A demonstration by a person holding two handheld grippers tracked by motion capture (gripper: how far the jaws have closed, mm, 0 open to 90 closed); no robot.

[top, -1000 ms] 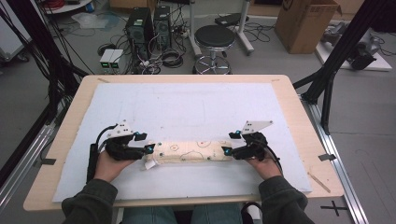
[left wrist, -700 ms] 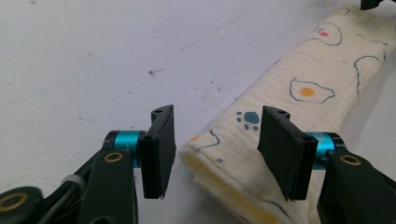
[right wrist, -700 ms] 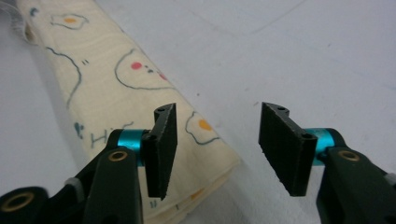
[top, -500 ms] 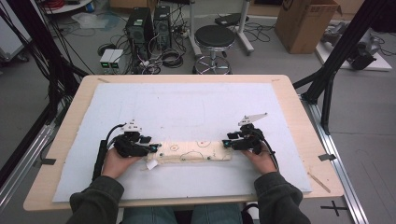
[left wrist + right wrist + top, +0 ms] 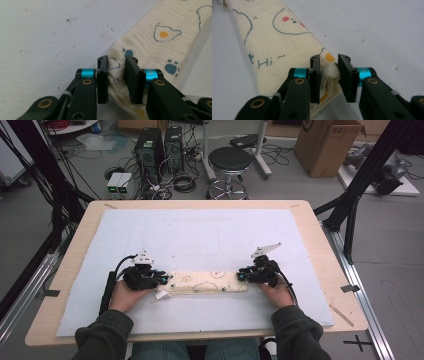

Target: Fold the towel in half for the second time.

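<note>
Both ends pinched: left gripper (image 5: 117,79) and right gripper (image 5: 329,78) have just closed on the folded towel (image 5: 207,282); next fold remains.

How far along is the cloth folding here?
Done: the cloth lies folded into a narrow strip on the mat. In hand: the left gripper and right gripper have just been closing, each pinching bunched fabric at one end. Left: probably a further fold, end to end.
</note>
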